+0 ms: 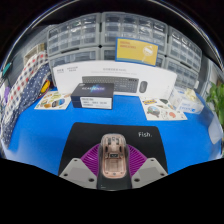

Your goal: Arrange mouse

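Observation:
A beige-pink computer mouse sits between my gripper's fingers, held above the table. Both purple pads press against its sides. My gripper is shut on the mouse. Below and just beyond it lies a black mouse pad with white lettering on the blue table.
A keyboard box stands at the back of the table, a dark box in front of it. Printed boxes lie at the left and more at the right. Shelves of plastic bins fill the background.

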`<move>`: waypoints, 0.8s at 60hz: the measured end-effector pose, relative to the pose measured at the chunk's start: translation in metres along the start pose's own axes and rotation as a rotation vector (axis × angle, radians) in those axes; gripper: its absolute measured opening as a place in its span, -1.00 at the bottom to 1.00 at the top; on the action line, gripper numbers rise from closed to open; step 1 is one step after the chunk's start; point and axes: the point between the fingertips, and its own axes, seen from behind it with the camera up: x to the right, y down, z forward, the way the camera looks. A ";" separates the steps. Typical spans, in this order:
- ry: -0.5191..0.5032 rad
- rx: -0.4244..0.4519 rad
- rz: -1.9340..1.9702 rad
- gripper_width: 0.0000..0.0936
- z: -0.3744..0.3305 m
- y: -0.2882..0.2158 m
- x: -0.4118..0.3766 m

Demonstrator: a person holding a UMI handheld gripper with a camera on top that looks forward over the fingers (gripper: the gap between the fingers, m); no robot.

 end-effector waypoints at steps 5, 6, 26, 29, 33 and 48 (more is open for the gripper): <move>0.001 0.008 0.017 -0.14 0.001 -0.001 0.001; 0.002 0.011 0.015 -0.12 0.001 -0.001 0.001; 0.041 0.088 0.093 0.69 -0.075 -0.047 0.016; 0.033 0.119 0.098 0.72 -0.100 -0.057 0.016; 0.031 0.153 0.100 0.72 -0.136 -0.066 0.017; 0.020 0.235 0.115 0.72 -0.264 -0.055 0.026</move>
